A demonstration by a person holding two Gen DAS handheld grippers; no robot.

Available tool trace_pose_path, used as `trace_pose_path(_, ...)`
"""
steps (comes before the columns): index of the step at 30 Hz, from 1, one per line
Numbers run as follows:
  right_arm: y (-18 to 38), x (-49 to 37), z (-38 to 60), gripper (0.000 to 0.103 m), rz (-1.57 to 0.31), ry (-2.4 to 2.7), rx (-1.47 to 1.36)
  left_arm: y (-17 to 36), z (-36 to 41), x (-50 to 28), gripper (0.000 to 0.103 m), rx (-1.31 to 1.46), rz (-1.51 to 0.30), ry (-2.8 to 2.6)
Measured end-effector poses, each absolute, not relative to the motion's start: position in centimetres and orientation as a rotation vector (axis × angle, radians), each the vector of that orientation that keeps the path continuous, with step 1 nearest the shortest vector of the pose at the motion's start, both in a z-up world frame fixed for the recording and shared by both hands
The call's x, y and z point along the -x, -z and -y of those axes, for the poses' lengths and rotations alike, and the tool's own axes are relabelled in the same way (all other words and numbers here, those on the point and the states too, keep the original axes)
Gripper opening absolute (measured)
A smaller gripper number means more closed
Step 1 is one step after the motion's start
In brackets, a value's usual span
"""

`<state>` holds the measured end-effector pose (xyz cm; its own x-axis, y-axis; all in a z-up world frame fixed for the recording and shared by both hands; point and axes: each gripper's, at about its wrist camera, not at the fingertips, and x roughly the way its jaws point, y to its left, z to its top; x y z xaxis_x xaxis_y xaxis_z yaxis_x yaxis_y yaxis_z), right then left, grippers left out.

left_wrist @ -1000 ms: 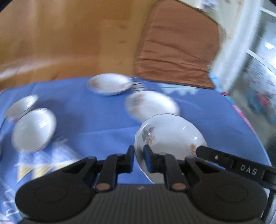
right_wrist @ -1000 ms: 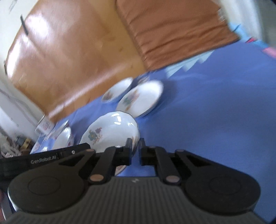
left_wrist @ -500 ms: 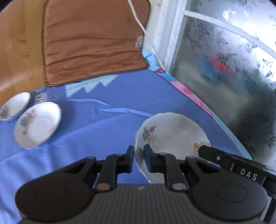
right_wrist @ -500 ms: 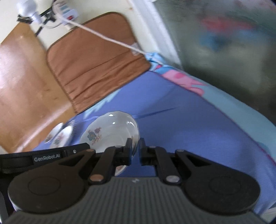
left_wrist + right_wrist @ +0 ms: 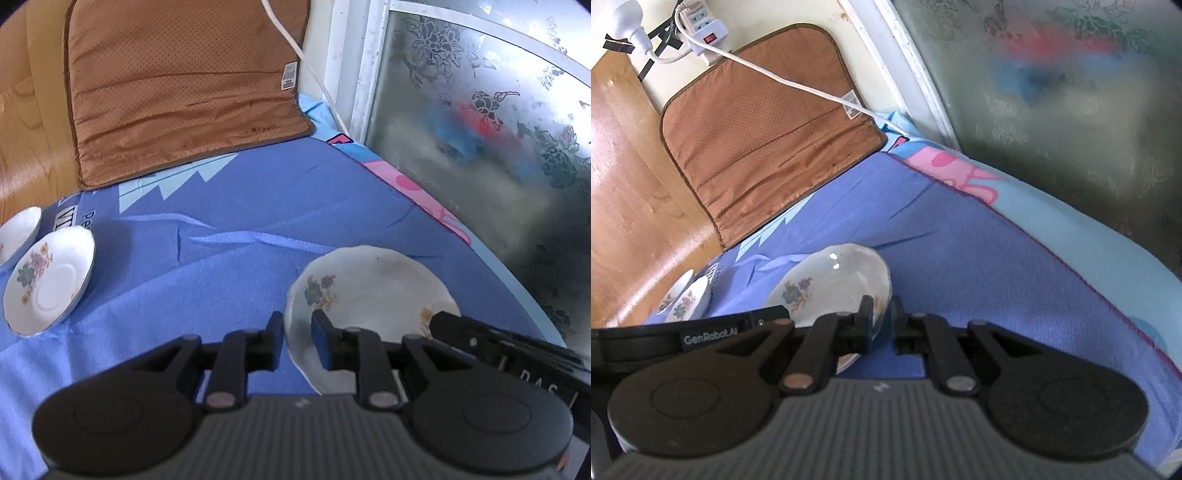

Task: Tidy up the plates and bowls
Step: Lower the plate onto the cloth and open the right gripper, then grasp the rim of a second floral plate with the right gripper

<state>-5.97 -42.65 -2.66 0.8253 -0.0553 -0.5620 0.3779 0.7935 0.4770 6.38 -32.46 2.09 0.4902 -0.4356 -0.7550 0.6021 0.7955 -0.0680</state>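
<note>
1. Now, the large floral plate [image 5: 373,291]: it lies low on the blue cloth [image 5: 221,206], by the edge that runs along the frosted window [image 5: 480,129]. A second ago it was carried close beside the other dishes; it has since crossed to this side, well apart from them.
2. My left claw [image 5: 297,332]: its jaws have just been opening. The plate's near rim stands between them with a gap showing, so the claw no longer pinches it.
3. My right claw [image 5: 881,321]: it straddles the opposite rim. The gap looks a little wider than half a second ago, but I cannot tell whether the pads press.
4. Judgement: the plate seems set down here, so this placing looks nearly done and the remaining dishes are next.
5. Contents of the plate: nothing, only its painted flowers.
6. Nearer saucer [image 5: 48,277] and farther saucer [image 5: 18,232]: side by side at the left of the cloth, both empty.
7. Surroundings: a brown cushion [image 5: 184,85] leaning behind the cloth, with a white cable [image 5: 798,86] across it.
</note>
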Motion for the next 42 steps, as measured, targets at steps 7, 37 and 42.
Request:
trace_pose_path(7,1.1,6.8,41.6,0.034,-0.458,0.311,-0.545,-4.2,29.7,-5.7,0.025,-0.199,-0.764,0.639)
trace_pose_path(37,0.7,-11.5,29.6,0.034,-0.713,-0.061,-0.555,-2.4,2.9,-9.3,0.025,0.156,-0.757,0.216)
trace_pose_path(42,2.0,-13.8,29.2,0.013,-0.824,-0.092,-0.651,-2.2,1.4,-9.7,0.025,0.205,-0.789,0.227)
